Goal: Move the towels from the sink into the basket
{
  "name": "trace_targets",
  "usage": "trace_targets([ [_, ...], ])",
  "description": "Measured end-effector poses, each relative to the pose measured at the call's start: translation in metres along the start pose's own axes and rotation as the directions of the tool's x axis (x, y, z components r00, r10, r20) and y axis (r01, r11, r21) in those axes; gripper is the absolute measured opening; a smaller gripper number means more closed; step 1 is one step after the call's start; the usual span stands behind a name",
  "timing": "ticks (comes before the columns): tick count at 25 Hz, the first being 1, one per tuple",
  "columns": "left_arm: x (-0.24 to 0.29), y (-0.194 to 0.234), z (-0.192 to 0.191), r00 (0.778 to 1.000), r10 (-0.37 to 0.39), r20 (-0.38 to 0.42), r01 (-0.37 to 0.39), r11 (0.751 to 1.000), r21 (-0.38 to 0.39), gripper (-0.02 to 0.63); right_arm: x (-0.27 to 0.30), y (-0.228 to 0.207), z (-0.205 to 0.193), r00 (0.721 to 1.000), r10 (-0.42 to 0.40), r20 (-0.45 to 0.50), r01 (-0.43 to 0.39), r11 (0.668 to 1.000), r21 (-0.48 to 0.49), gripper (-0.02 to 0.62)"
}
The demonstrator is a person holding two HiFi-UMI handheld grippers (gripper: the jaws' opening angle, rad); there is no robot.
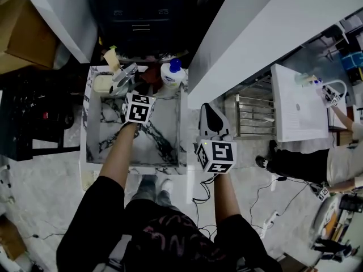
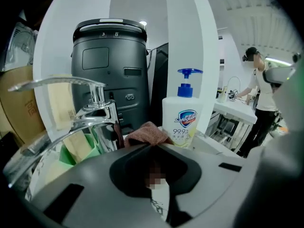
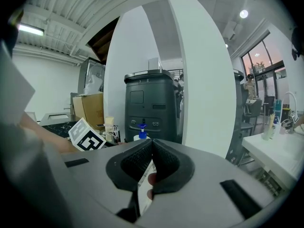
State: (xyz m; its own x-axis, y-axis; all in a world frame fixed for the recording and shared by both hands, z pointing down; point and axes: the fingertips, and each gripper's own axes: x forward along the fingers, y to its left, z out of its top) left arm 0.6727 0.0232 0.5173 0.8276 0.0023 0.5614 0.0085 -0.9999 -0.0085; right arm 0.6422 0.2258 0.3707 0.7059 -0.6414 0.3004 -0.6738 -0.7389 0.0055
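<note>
My left gripper point(image 2: 151, 146) has its jaws pinched on the brown towel point(image 2: 147, 133) at the sink's point(image 1: 170, 123) back rim, between tap point(image 2: 90, 113) and soap bottle point(image 2: 181, 120). My right gripper point(image 3: 152, 144), jaws together and empty, hangs beside the sink.

Floor: pale grey marbled tiles point(image 1: 39, 174), with cables point(image 1: 266, 194) trailing across.
Pillar: broad and white point(image 3: 199, 80), rising to the ceiling.
Ceiling: ribbed white panels point(image 3: 59, 13), a strip light point(image 3: 29, 30), a round lamp point(image 3: 243, 14).
Windows: tall, dark-framed point(image 3: 259, 72), at the right.
Furniture: dark grey cabinet point(image 2: 109, 65); cardboard box point(image 1: 25, 35); white table point(image 1: 295, 109); metal rack point(image 1: 252, 115) beside the pillar.
Person: one point(image 1: 306, 166) at the white table.
</note>
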Motion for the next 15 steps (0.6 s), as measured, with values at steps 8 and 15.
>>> trace_targets([
  [8,-0.036,-0.01,0.014,0.999,0.02,0.048,-0.02,1.0,0.0,0.029,-0.019,0.008,0.01,0.999,0.013,0.033,-0.013,1.0,-0.001,0.015],
  [15,-0.077,-0.017,0.031,0.994,0.04,0.098,-0.04,0.999,-0.003,0.029,-0.035,0.017,0.023,0.998,0.031,0.062,-0.031,1.0,-0.001,0.015],
])
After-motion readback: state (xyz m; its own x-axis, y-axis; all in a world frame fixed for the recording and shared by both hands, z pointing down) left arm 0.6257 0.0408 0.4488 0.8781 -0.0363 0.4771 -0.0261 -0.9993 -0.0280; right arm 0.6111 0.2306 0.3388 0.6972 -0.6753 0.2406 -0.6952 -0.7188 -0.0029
